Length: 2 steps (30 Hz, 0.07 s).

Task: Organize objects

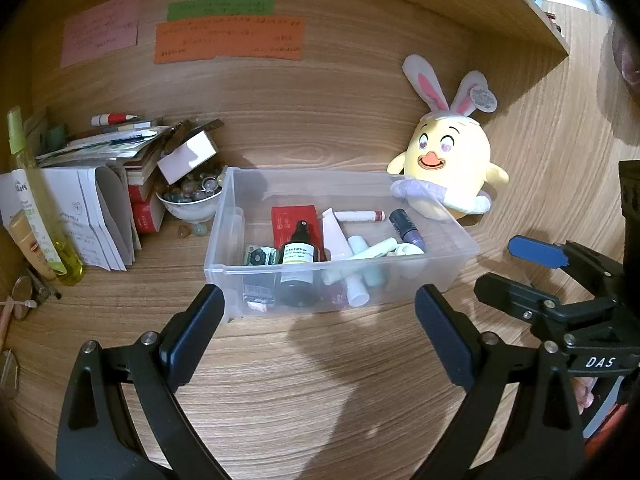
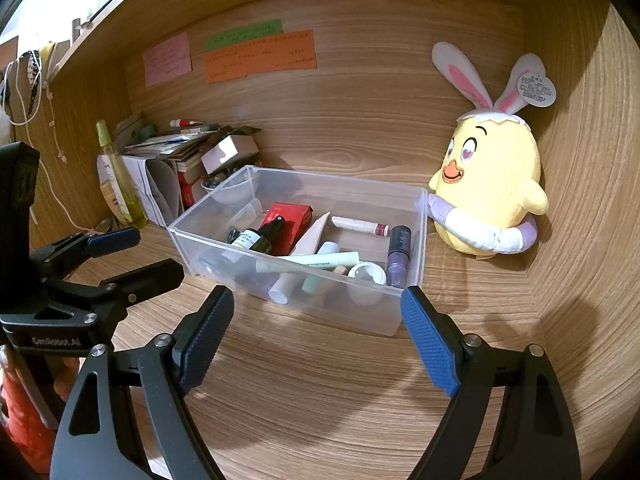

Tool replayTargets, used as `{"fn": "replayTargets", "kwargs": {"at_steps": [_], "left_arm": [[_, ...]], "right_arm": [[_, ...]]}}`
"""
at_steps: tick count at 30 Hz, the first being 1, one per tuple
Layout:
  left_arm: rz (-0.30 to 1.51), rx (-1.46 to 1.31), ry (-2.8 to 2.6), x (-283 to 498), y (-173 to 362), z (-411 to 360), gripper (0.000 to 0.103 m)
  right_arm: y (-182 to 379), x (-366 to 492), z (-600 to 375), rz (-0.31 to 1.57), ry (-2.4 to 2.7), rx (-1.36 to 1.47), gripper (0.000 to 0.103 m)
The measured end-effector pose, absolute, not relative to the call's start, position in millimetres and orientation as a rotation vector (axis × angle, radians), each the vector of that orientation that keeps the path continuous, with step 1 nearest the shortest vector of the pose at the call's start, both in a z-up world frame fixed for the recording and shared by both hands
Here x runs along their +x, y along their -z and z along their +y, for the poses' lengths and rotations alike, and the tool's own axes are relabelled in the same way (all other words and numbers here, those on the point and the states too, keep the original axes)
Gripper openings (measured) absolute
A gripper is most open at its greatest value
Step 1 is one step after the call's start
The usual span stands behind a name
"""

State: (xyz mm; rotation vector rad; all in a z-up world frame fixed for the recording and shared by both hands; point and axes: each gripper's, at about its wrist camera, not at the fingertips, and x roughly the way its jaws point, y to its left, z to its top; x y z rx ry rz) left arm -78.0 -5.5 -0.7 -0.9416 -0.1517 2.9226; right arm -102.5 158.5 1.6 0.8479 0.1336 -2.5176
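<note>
A clear plastic bin [image 1: 304,176] [image 2: 340,180] sits on the wooden desk, filled with several cosmetics. Among them are a black pump bottle [image 1: 298,256] [image 2: 260,236], a red box [image 1: 294,220] [image 2: 290,216], a purple tube [image 1: 406,226] [image 2: 398,254] and mint and white tubes. My left gripper [image 1: 320,312] [image 2: 140,256] hovers open just in front of the bin, holding nothing. To its right, my right gripper [image 2: 320,312] [image 1: 516,272] is also open and empty, facing the bin's front right corner.
A yellow chick plush with rabbit ears [image 1: 448,156] [image 2: 488,184] leans behind the bin's right corner. At the left are a pile of papers and books [image 1: 100,200], a bowl of beads [image 1: 192,196] and a yellow spray bottle [image 1: 36,196]. Sticky notes [image 1: 228,40] hang on the back panel.
</note>
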Motion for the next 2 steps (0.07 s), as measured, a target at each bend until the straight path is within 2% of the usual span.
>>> {"fn": "replayTargets", "kwargs": {"at_steps": [2], "left_arm": [[-0.154,-0.940,-2.921,-77.3,0.4,-5.6,0.097]], "right_arm": [[-1.3,-102.9,158.0,0.133,2.518,0.850,0.084]]}}
